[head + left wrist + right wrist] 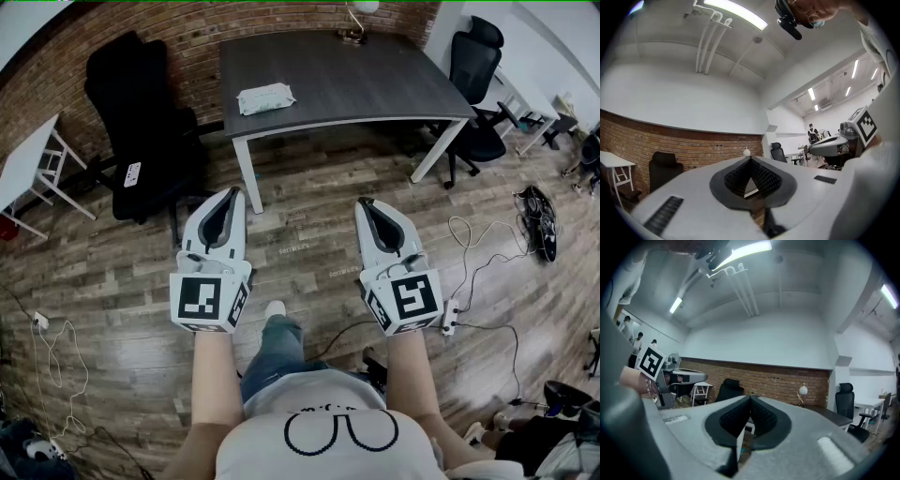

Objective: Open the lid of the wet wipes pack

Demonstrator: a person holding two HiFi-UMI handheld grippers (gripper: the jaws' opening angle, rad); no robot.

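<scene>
A pale wet wipes pack (266,97) lies flat near the left front of the dark table (375,84), far ahead of both grippers. My left gripper (230,194) is held over the wooden floor, jaws shut with tips touching and nothing between them. My right gripper (366,203) hangs beside it at the same height, also shut and empty. In the left gripper view the left gripper (750,159) points slightly upward at the brick wall. The right gripper (750,397) in its own view points level at the wall. The pack shows in neither gripper view.
A black office chair (141,122) stands left of the table, another (473,84) at its right end. A lamp (356,19) sits at the table's far edge. Cables and a power strip (450,317) lie on the floor to the right. A white side table (28,169) is far left.
</scene>
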